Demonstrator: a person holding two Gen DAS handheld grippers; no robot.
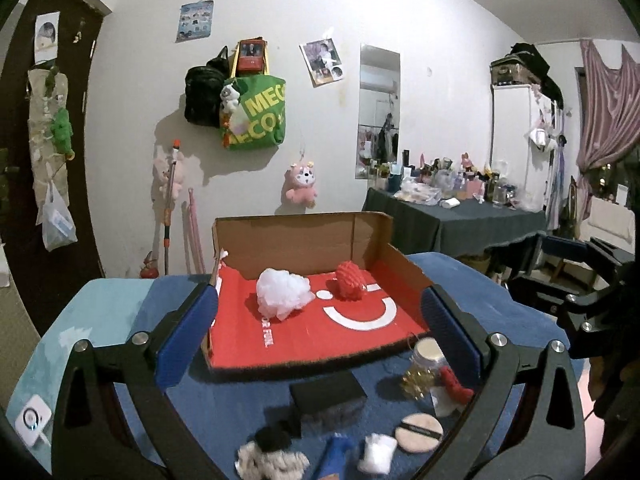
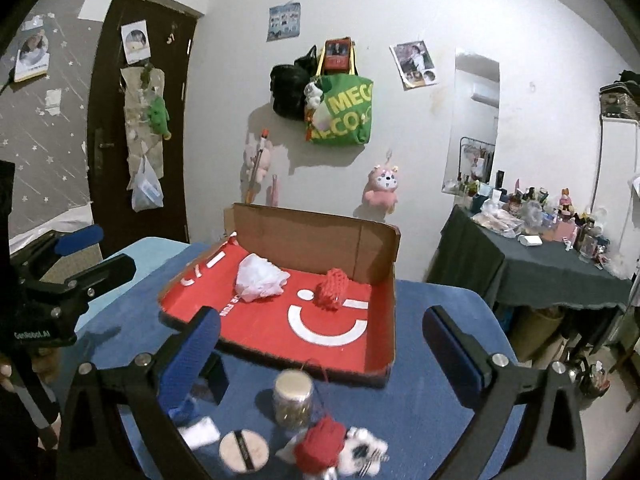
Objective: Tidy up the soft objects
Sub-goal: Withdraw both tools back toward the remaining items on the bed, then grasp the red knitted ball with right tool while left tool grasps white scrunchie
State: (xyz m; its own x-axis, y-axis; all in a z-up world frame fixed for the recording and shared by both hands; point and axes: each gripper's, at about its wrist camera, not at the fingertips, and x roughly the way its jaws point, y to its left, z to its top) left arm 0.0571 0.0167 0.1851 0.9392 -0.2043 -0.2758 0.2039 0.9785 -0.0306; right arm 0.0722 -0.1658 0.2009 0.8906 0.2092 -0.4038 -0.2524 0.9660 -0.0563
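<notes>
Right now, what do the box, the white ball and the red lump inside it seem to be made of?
Box: cardboard, brown matt walls with fold creases; the floor is printed glossy red. White ball: looks like gathered mesh or netting, puffy and translucent at the edges, perhaps a bath sponge. Red lump: seems knitted or woven yarn, going by its ribbed texture; not certain.

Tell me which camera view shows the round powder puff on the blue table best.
The left wrist view: the powder puff sits unobstructed and fairly sharp, its dark band visible. The right wrist view shows it at the bottom edge, more blurred, beside the right tool's finger.

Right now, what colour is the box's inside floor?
Red with white markings on the box floor, clearest in the left wrist view.
</notes>
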